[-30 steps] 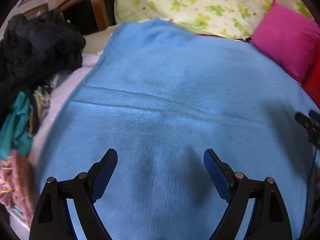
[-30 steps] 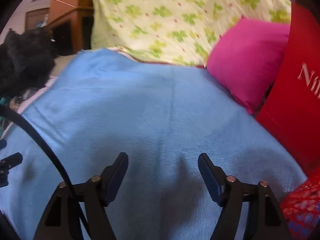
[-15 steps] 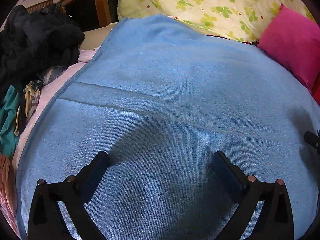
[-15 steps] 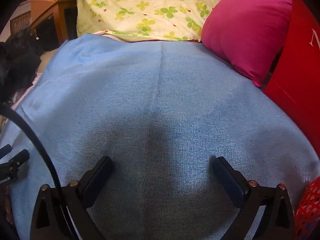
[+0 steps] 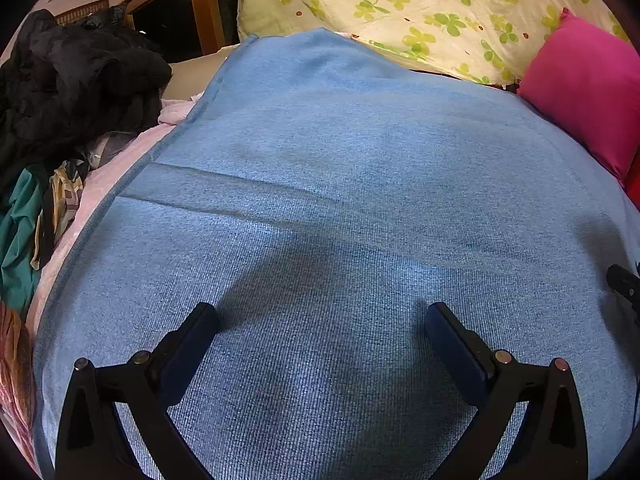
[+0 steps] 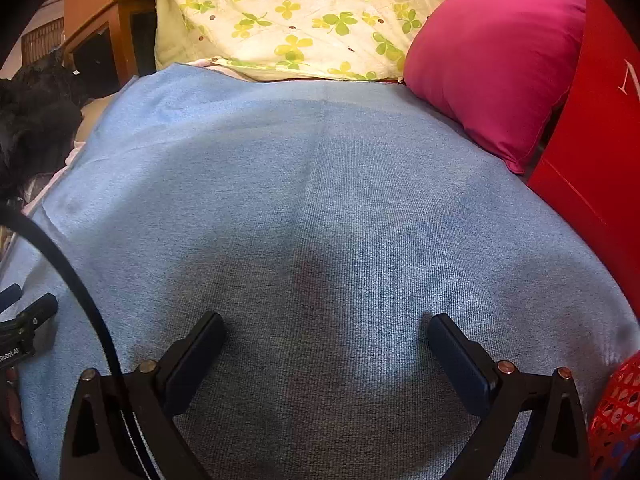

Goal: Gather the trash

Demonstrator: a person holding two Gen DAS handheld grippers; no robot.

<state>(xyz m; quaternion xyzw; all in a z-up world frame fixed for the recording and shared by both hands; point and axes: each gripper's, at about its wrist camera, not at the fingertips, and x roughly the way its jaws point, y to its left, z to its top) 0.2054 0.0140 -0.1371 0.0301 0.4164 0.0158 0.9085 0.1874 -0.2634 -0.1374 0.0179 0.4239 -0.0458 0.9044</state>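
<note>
Trash isn't anywhere we can see on the blue blanket (image 5: 360, 168), so collecting hasn't started; left tool (image 5: 322, 316) and right tool (image 6: 326, 328) both gape wide, holding nothing.

Black fingers (image 5: 200, 328) with blue pads, brass-coloured screws

A blanket (image 5: 360, 184) lies central, clothes heap (image 5: 76, 80) at ten o'clock, pillow (image 5: 588, 88) at two, sheet (image 5: 420, 12) at twelve.
</note>
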